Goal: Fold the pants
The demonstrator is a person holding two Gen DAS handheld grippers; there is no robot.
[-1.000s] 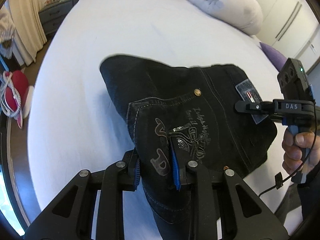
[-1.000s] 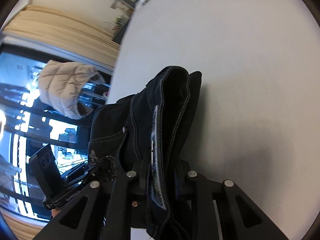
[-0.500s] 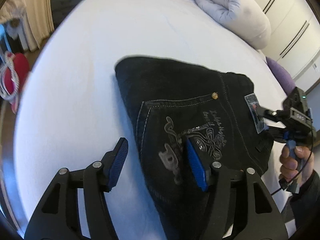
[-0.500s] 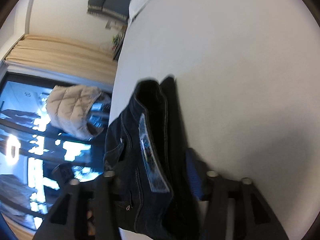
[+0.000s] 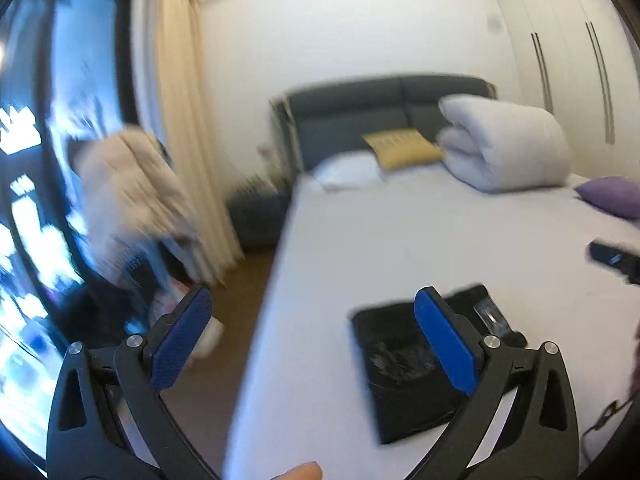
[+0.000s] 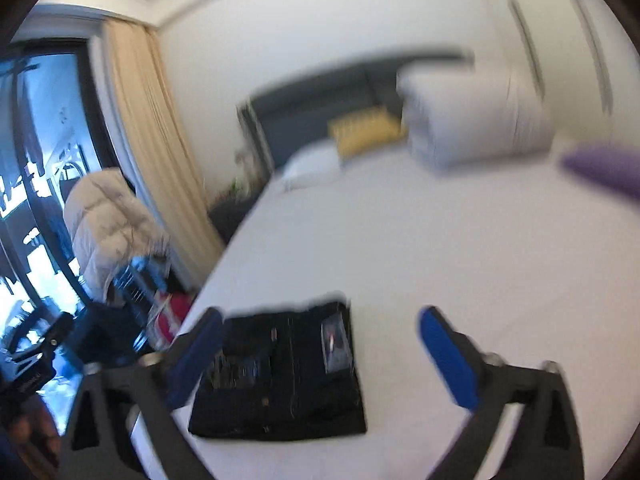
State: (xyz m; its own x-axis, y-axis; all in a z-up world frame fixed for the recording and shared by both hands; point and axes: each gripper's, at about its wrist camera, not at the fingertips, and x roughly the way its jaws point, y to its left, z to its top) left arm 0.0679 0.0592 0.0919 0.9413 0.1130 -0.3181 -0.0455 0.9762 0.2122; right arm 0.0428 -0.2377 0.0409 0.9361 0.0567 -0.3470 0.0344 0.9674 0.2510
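Note:
The black jeans (image 5: pixel 404 364) lie folded into a compact rectangle on the white bed (image 5: pixel 400 232), near its front left corner. They also show in the right wrist view (image 6: pixel 280 376), with a label patch facing up. My left gripper (image 5: pixel 312 320) is open and empty, raised above and in front of the jeans. My right gripper (image 6: pixel 320 344) is open and empty, also raised clear of the jeans. Both views are motion-blurred.
A rolled white duvet (image 5: pixel 504 148), a yellow cushion (image 5: pixel 400 148) and a white pillow (image 5: pixel 348 172) sit at the grey headboard (image 5: pixel 360 116). A purple pillow (image 5: pixel 612 196) lies at the right. A beige jacket (image 6: pixel 108 224), curtain and window stand left of the bed.
Both grippers have let go of the jeans, opened wide and pulled up and back. The jeans now rest folded on the bed.

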